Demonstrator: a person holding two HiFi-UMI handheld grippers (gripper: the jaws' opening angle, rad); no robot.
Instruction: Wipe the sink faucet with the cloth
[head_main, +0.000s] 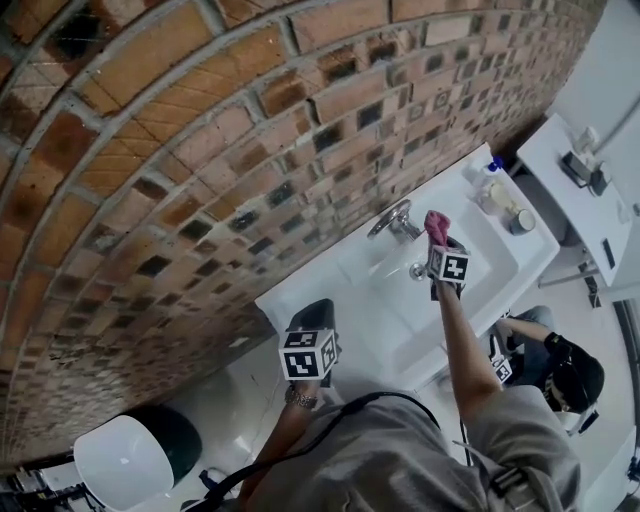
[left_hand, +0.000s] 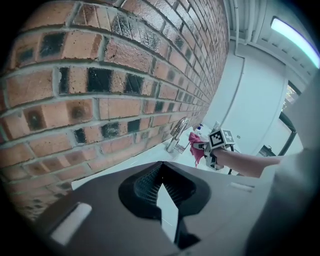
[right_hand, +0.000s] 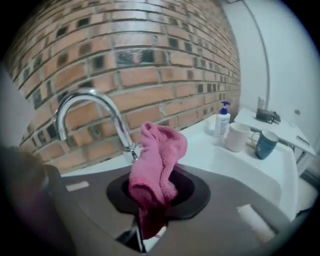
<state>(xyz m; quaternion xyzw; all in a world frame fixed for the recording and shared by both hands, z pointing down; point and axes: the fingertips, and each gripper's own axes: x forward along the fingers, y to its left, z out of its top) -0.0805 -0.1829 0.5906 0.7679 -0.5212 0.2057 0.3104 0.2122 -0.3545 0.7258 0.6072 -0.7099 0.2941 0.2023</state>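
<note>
Right gripper has its jaws pinched on the lower end of the pink cloth. The rest of the cloth stands up in a loose, floppy fold above them. In the right gripper view the fold sits just in front of the foot of the chrome gooseneck faucet, left of centre. I honestly can't tell if it's touching the metal or a hair short of it. From the head view, the cloth is just right of the faucet base, over the white sink in the middle-right of the frame.

Left gripper is parked low and left in the head view, well apart from the faucet. Its jaw tips are brought together with nothing between them.

My take on doing this step well:
- Only the floppy top of the cloth reaches the faucet, so I'd press in enough that the fold flattens against the stem. Otherwise it just brushes past.
- Then follow the curve up and over the arch to the spout tip, keeping the fabric between the jaws and the chrome so no hard plastic scrapes it.
- Go around the base too, since that's where grime collects.
- Watch the swing toward the right edge. The spray bottle, white mug and teal mug are on that side of the counter.
</note>
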